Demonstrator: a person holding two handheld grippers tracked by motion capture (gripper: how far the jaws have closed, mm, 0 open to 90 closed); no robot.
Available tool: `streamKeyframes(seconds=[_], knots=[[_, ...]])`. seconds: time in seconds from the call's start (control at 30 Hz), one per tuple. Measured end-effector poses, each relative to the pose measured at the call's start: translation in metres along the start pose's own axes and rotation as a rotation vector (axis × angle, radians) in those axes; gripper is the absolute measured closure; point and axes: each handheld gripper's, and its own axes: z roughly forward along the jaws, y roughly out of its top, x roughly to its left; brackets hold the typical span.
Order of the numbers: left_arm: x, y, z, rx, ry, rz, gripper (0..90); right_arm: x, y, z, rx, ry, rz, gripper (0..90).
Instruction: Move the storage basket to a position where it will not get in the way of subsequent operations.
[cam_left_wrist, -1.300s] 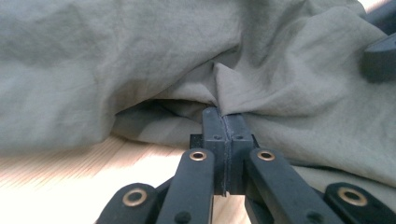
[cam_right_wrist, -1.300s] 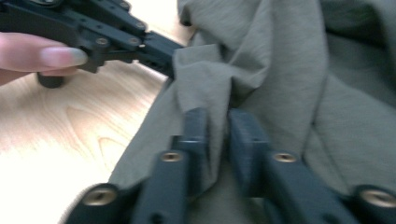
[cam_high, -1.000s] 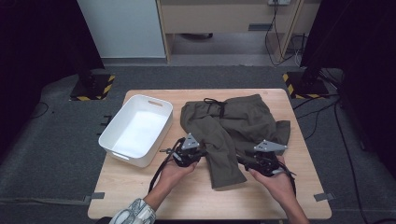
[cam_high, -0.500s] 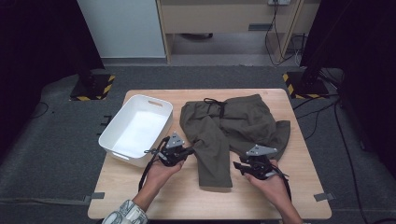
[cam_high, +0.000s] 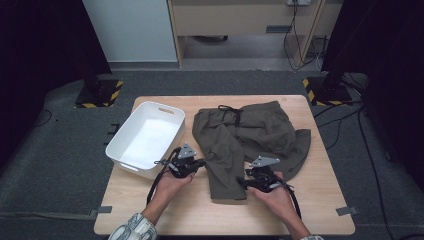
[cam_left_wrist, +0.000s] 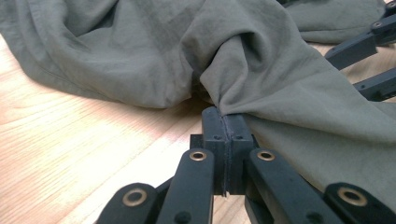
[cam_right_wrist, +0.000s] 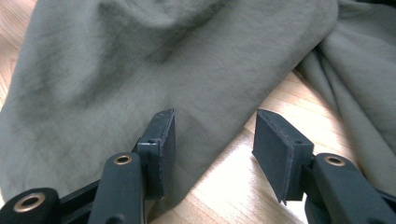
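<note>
Olive trousers (cam_high: 250, 135) with a dark drawstring lie spread over the right half of the wooden table (cam_high: 320, 200), one leg reaching toward the near edge. My left gripper (cam_high: 202, 162) is shut on a pinch of the leg's left edge, and the cloth (cam_left_wrist: 140, 56) bunches up from the closed pads (cam_left_wrist: 225, 121). My right gripper (cam_high: 243, 182) is low at the leg's right edge. Its jaws (cam_right_wrist: 215, 140) have just been opening and stand apart. The cloth edge (cam_right_wrist: 163, 56) runs between them and the pads do not press on it.
A white rectangular bin (cam_high: 145, 140) stands empty on the table's left side, close beside my left hand. Bare wood lies along the near edge. Dark carpet, cables and yellow-black striped stand feet surround the table.
My left gripper has shifted a little to the left with the cloth in it. My right gripper has moved left and toward the near edge, down onto the leg's lower right edge.
</note>
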Motion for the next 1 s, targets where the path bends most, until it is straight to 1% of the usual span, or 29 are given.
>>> streamKeyframes(seconds=[0.03,0.13,0.17,0.23,0.27,0.3,0.33,0.37,0.43,0.5,0.57,0.63,0.67,0.77,0.8,0.83,0.9,0.97,1.0], knots=[[0.0,-0.001,0.0,0.003,0.0,-0.001,89.1,0.001,0.0,0.001,0.01,-0.001,0.003,49.1],[0.0,-0.002,0.0,0.005,0.001,-0.008,89.2,0.002,0.0,0.003,0.021,-0.018,-0.017,53.1],[0.0,-0.002,0.0,0.003,0.0,-0.011,89.1,0.003,0.0,0.003,0.022,-0.021,-0.016,57.7],[0.0,-0.003,0.0,-0.003,-0.006,-0.012,89.1,0.003,0.0,0.004,0.014,-0.029,-0.035,66.4],[0.0,-0.003,0.0,-0.005,-0.008,-0.011,89.0,0.003,0.0,0.005,0.012,-0.033,-0.036,75.4],[-0.001,-0.003,-0.001,-0.005,-0.009,-0.008,89.1,0.002,0.001,0.005,0.016,-0.03,-0.043,81.0],[-0.001,-0.003,-0.001,-0.004,-0.011,-0.006,89.0,0.001,0.001,0.005,0.016,-0.024,-0.038,86.3],[-0.001,-0.003,-0.001,-0.004,-0.009,-0.005,89.1,0.0,0.001,0.004,0.013,-0.013,-0.036,89.9],[-0.002,-0.004,-0.002,-0.003,-0.009,-0.002,89.0,-0.001,0.004,0.0,-0.003,-0.012,-0.037,90.0],[-0.003,-0.004,-0.003,-0.003,-0.009,0.003,89.0,-0.002,0.009,-0.01,-0.041,-0.004,-0.029,90.0],[-0.003,-0.004,-0.005,-0.007,-0.013,0.002,89.0,-0.003,0.015,-0.023,-0.075,0.005,-0.019,90.0],[-0.004,-0.002,-0.008,-0.019,-0.021,-0.001,89.0,-0.004,0.023,-0.037,-0.109,0.003,-0.013,90.0],[-0.004,-0.001,-0.01,-0.027,-0.022,-0.002,89.0,-0.005,0.027,-0.044,-0.119,0.005,-0.016,90.0],[-0.005,0.004,-0.018,-0.055,-0.026,-0.012,89.0,-0.008,0.04,-0.066,-0.159,-0.013,-0.031,90.0],[-0.005,0.006,-0.02,-0.06,-0.027,-0.014,89.0,-0.009,0.042,-0.07,-0.169,-0.017,-0.038,90.0],[-0.005,0.008,-0.023,-0.071,-0.031,-0.021,89.0,-0.009,0.045,-0.074,-0.17,-0.02,-0.042,90.0],[-0.006,0.011,-0.029,-0.084,-0.034,-0.021,88.9,-0.008,0.055,-0.084,-0.173,-0.036,-0.052,90.0],[-0.005,0.012,-0.034,-0.072,-0.031,-0.017,88.9,-0.005,0.06,-0.087,-0.173,-0.04,-0.064,90.0],[-0.003,0.011,-0.035,-0.056,-0.033,-0.015,88.9,-0.003,0.061,-0.087,-0.165,-0.043,-0.073,90.0]])
